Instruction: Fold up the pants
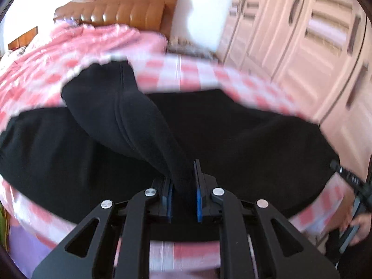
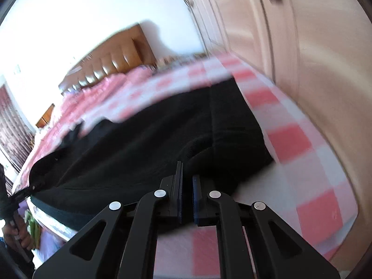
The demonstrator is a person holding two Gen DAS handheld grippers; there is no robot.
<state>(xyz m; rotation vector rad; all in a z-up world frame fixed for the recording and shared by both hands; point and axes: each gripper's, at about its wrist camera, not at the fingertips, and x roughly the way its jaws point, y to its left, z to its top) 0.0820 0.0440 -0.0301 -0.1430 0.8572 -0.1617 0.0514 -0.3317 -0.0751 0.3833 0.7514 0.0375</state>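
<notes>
Left gripper [image 1: 183, 186] clamps black pants [image 1: 232, 134]; right gripper [image 2: 187, 193] likewise.

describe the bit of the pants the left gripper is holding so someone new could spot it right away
Start at the bed with the pink and white checked sheet, where black pants lie spread flat. The left gripper is shut on one black leg. Unlike the flat part, this piece is lifted, stretching from the blue pads back across the pants.

Bright bedroom w/ white wall [image 2: 93, 18], tufted brown headboard [image 1: 125, 11], pink-checked bedding [image 2: 290, 137], pale wardrobe doors [image 1: 302, 34] at right.
</notes>
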